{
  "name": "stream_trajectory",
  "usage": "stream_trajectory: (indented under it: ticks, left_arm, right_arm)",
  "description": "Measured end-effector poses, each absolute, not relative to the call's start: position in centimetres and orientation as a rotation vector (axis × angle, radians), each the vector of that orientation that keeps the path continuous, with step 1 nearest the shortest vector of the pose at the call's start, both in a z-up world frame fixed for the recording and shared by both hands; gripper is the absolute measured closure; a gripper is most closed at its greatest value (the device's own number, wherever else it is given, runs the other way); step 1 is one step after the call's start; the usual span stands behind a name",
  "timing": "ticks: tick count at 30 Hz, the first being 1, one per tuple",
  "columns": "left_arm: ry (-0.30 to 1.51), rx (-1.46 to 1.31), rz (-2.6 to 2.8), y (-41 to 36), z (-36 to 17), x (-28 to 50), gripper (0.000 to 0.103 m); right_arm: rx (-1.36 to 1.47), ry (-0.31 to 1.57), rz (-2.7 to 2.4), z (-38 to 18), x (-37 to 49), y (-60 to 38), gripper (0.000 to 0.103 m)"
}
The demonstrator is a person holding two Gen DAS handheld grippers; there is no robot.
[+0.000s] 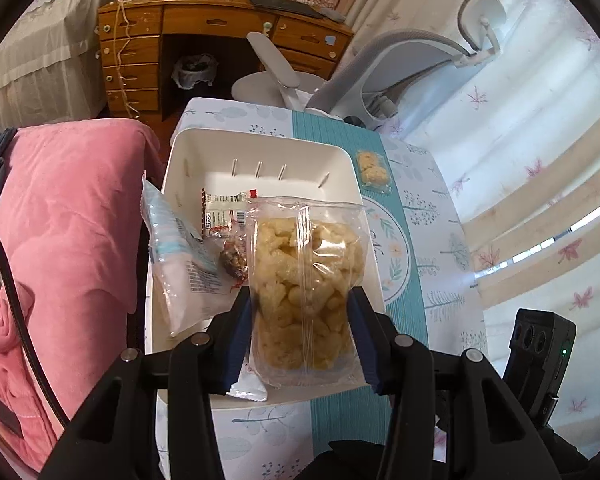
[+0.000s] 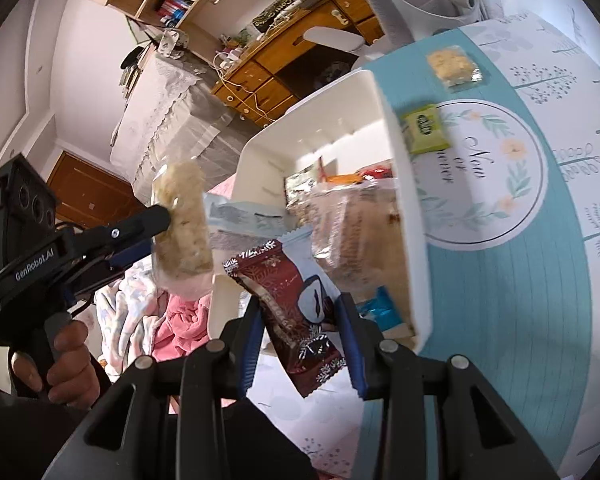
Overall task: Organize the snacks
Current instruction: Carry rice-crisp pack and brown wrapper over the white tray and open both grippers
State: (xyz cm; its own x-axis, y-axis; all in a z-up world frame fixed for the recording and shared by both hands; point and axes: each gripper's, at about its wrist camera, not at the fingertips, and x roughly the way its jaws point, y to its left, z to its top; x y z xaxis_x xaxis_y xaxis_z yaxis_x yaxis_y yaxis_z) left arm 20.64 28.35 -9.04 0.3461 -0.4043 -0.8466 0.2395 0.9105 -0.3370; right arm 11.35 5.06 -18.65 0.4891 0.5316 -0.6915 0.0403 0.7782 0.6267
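Wooden desk (image 1: 220,40) with drawers at far wall, white office chair (image 1: 380,76) before it, floral curtains (image 1: 520,160) daylit, pink blanket (image 1: 68,220) beside table (image 1: 420,208).

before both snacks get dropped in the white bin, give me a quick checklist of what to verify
1. Left gripper grip on the clear bag of puffed snacks: ok, both fingers press its sides.
2. Right gripper grip on the dark red wrapped snack: ok, held between the fingers.
3. Puffed bag over the white bin: ok in the left wrist view.
4. Red snack over the bin: cannot tell, it shows near the bin's corner.
5. Room in the bin: ok, bare floor at the far end.
6. Loose snacks left on the table: not ok, the small clear pack and green packet lie outside.
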Motion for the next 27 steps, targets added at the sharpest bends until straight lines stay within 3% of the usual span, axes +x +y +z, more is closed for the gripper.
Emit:
stream_trajectory:
  ticks: [4, 6, 7, 10, 11, 15, 27]
  left_arm:
    - [1.141, -0.163, -0.457, 29.2, -9.2, 20.5, 0.055]
    - [1.136, -0.16, -0.462, 29.5, -9.1, 20.5, 0.031]
    - [1.131, -0.163, -0.465, 29.6, -9.1, 20.5, 0.029]
    - [1.132, -0.179, -0.481, 29.9, -9.0, 20.5, 0.024]
    - [1.136, -0.179, -0.486, 29.8, -9.1, 20.4, 0.022]
    - [1.155, -0.168, -0.483, 29.4, -9.3, 20.0, 0.022]
    - [1.132, -0.18, -0.382, 23.9, -8.5, 18.0, 0.022]
  right_arm:
    - [0.595, 1.018, 0.311, -18.2, 11.0, 6.9, 0.067]
    - [0.574, 1.02, 0.28, -18.1, 10.9, 7.4, 0.065]
    - [0.559, 1.025, 0.252, -18.1, 10.8, 7.7, 0.063]
    - [0.55, 1.03, 0.194, -18.1, 10.5, 7.6, 0.046]
    - [0.557, 1.021, 0.183, -18.0, 10.2, 7.4, 0.045]
    - [0.58, 0.991, 0.13, -17.8, 9.4, 6.2, 0.035]
    - [0.582, 0.987, 0.152, -17.4, 9.0, 0.3, 0.035]
